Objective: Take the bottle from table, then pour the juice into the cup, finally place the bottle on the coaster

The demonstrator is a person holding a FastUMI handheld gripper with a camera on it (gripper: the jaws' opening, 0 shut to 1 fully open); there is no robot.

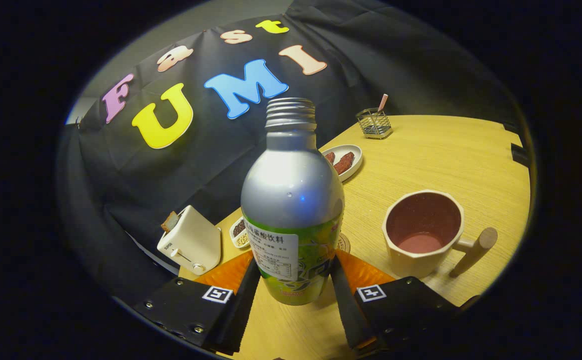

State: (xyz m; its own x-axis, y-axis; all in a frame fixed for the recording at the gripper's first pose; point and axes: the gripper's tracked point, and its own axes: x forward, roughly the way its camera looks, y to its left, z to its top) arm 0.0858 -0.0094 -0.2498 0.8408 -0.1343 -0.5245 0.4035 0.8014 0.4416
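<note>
A silver bottle (293, 200) with a green label and an open threaded neck stands between my fingers. My gripper (295, 270) is shut on the bottle, one finger pressing each side of the labelled lower body. The whole scene looks tilted, and I cannot tell whether the bottle's base touches the wooden table (446, 150). Just behind the bottle, a sliver of the round coaster (344, 244) peeks out at its right side. To the right and slightly ahead of the fingers stands the cream cup (423, 232), with a pink inside and a wooden handle pointing right.
A cream toaster (190, 243) with a slice of bread sits at the table's left edge, beside a small dish of grains (239, 233). Farther back are a white plate with reddish food (345, 161) and a wire holder (374, 124).
</note>
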